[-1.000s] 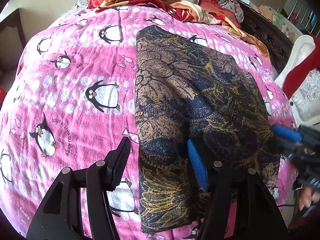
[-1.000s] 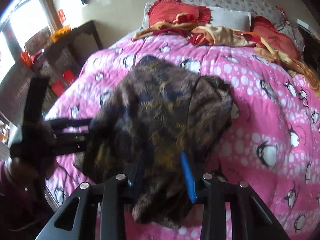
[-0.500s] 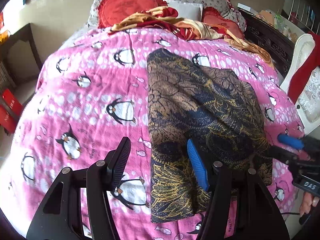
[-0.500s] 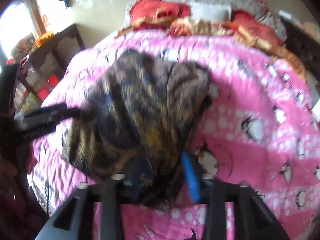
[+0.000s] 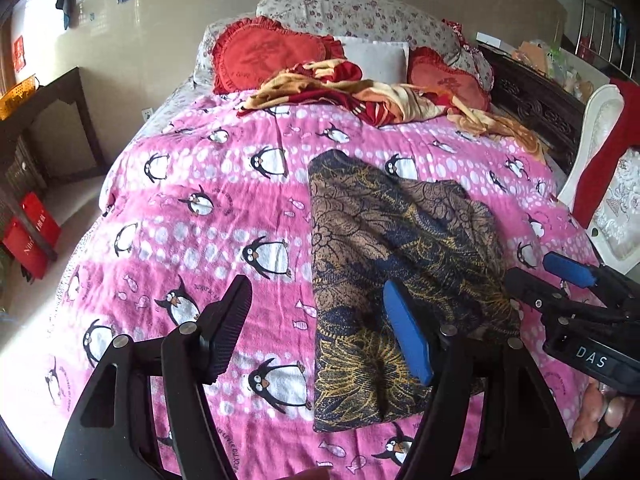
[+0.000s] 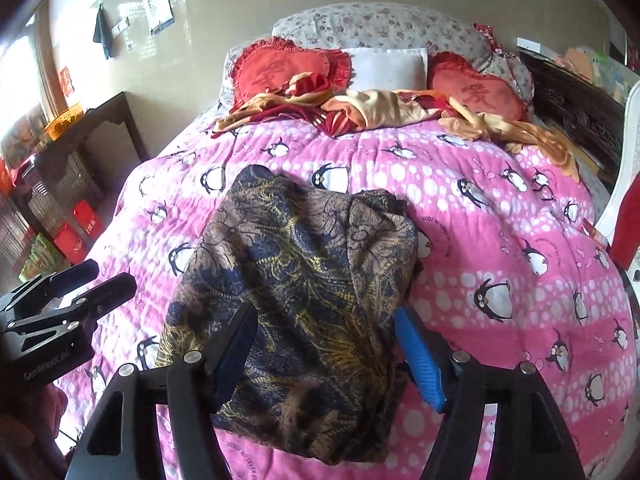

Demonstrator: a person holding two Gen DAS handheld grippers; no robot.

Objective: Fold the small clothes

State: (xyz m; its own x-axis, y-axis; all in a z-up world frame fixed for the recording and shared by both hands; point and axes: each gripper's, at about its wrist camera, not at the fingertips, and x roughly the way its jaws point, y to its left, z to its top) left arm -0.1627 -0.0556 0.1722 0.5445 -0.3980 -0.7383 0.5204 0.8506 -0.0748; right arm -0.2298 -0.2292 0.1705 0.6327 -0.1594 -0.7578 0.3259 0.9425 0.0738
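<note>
A dark garment with a gold and brown floral print (image 5: 384, 264) (image 6: 304, 292) lies folded on the pink penguin blanket (image 5: 192, 216) (image 6: 500, 232). My left gripper (image 5: 320, 332) hovers above its near left edge, jaws opening, nothing between the pads. My right gripper (image 6: 324, 352) hangs over the garment's near end, jaws opening too, and the cloth lies below them, not pinched. Each gripper shows in the other's view: the right gripper (image 5: 560, 280) at the garment's right side, the left gripper (image 6: 84, 280) at its left.
Red heart cushions (image 5: 264, 52) and a heap of red and yellow cloth (image 5: 352, 92) lie at the bed's head. A dark wooden table (image 5: 48, 120) and red bags (image 5: 32, 236) stand left of the bed. A dark carved cabinet (image 5: 536, 104) and a white chair (image 5: 600, 152) stand on the right.
Both grippers rose and drew back from the garment. The right gripper let go of the cloth it was pinching and its jaws spread. The garment now lies flatter on the blanket.
</note>
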